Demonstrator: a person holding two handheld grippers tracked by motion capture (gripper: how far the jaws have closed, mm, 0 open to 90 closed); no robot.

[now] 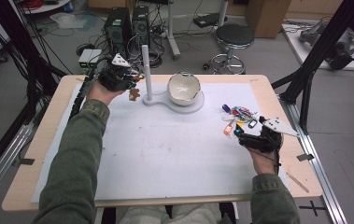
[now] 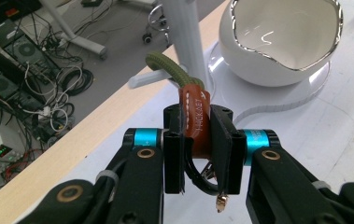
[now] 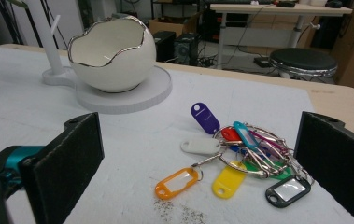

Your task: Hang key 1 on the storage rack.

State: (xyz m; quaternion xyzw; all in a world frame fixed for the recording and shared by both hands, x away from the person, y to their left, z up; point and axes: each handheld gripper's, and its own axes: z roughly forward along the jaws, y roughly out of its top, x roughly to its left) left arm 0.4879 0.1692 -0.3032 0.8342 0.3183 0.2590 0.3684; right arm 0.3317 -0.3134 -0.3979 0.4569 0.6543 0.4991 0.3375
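Observation:
My left gripper (image 1: pixel 127 83) is at the far left of the table, shut on a brown leather keychain strap (image 2: pixel 197 122). The strap's green cord loop (image 2: pixel 165 65) reaches up beside the white post (image 2: pixel 184 37). A small brown charm (image 1: pixel 134 94) hangs below the jaws, just left of the post (image 1: pixel 145 70). An egg-shaped white bowl (image 1: pixel 183 87) sits on the same white stand base (image 1: pixel 194 106). My right gripper (image 1: pixel 240 133) rests open at the right, with its jaws wide apart. A bunch of coloured key tags (image 3: pixel 240 154) lies on the mat just ahead of it.
A white mat (image 1: pixel 165 149) covers most of the wooden table (image 1: pixel 48 140). Beyond the far edge stand a black stool (image 1: pixel 233 37) and computer towers (image 1: pixel 118 28) among cables. Black frame struts (image 1: pixel 315 70) rise at the right side.

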